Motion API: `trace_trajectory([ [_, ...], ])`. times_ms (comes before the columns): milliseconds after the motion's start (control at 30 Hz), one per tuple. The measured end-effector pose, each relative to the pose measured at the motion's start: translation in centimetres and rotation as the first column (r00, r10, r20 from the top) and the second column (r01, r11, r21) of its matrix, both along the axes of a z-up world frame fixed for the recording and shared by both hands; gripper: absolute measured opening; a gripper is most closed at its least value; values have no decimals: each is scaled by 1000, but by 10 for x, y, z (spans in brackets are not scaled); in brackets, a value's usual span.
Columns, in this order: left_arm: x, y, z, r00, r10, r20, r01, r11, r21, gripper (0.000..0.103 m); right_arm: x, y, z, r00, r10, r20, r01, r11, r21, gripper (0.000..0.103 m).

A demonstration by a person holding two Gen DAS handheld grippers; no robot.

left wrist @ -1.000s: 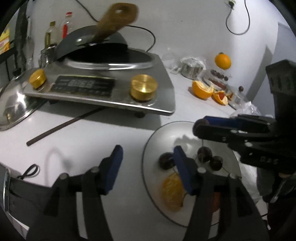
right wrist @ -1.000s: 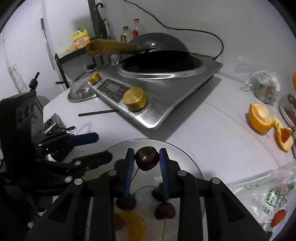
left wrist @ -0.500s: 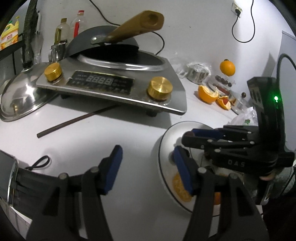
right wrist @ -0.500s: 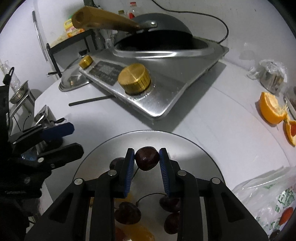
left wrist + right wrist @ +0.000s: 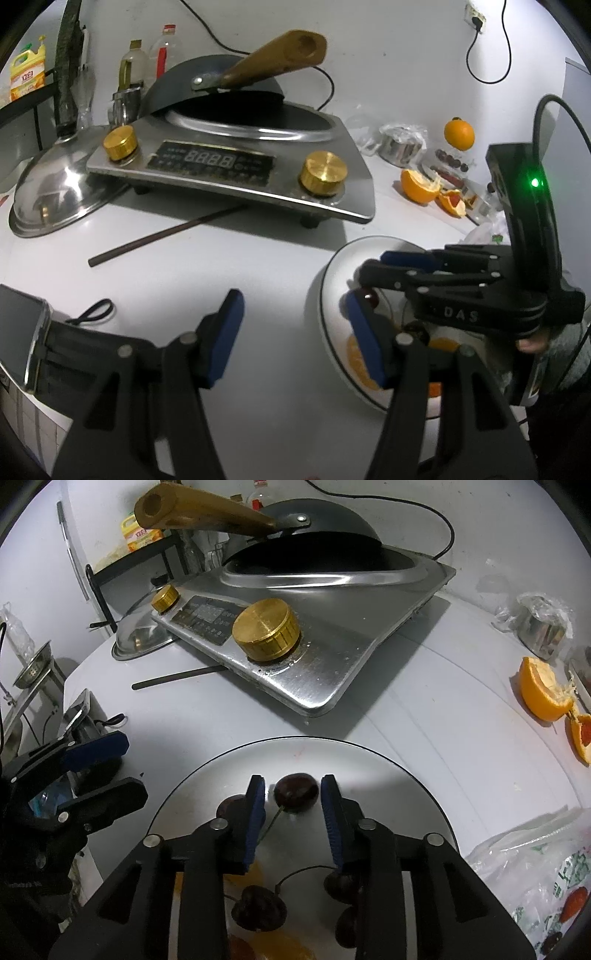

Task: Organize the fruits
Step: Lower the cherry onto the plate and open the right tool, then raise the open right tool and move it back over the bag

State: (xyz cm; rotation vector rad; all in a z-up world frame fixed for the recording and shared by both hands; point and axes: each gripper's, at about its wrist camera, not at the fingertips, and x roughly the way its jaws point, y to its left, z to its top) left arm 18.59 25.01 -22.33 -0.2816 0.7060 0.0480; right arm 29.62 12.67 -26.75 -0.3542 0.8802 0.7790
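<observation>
A dark cherry (image 5: 295,792) lies on the round silver plate (image 5: 369,753), between the blue pads of my right gripper (image 5: 293,812). The jaws are opening, and a thin gap shows on each side of the cherry. Several more cherries (image 5: 258,908) and orange segments (image 5: 284,947) lie nearer me on the plate. In the left wrist view my left gripper (image 5: 295,343) hangs over the white table with its jaws opening and nothing between them; its right pad reaches over the plate (image 5: 332,266) rim. An orange slice (image 5: 354,363) shows there, under the right gripper (image 5: 373,269).
A steel induction cooker (image 5: 229,162) with a wok (image 5: 221,96) stands behind the plate. A dark chopstick (image 5: 166,236) and a metal lid (image 5: 55,199) lie to the left, a phone (image 5: 22,332) at the near edge. Peeled orange halves (image 5: 543,694), a whole orange (image 5: 458,133) and a plastic bag (image 5: 535,878) sit right.
My right gripper came down onto the plate with the cherry and spread its jaws, letting the cherry rest there. The left jaws widened a little.
</observation>
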Motion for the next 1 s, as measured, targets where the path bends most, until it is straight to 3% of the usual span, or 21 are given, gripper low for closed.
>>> trace_trajectory([
  [67, -1, -1, 2, 1000, 3, 6, -3, 1000, 7, 70, -1, -1, 3, 1000, 3, 1, -3, 1000, 6, 45],
  [1000, -32, -50, 36, 997, 16, 75, -21, 997, 72, 70, -51, -55, 51, 996, 18, 84, -24, 997, 75, 45],
])
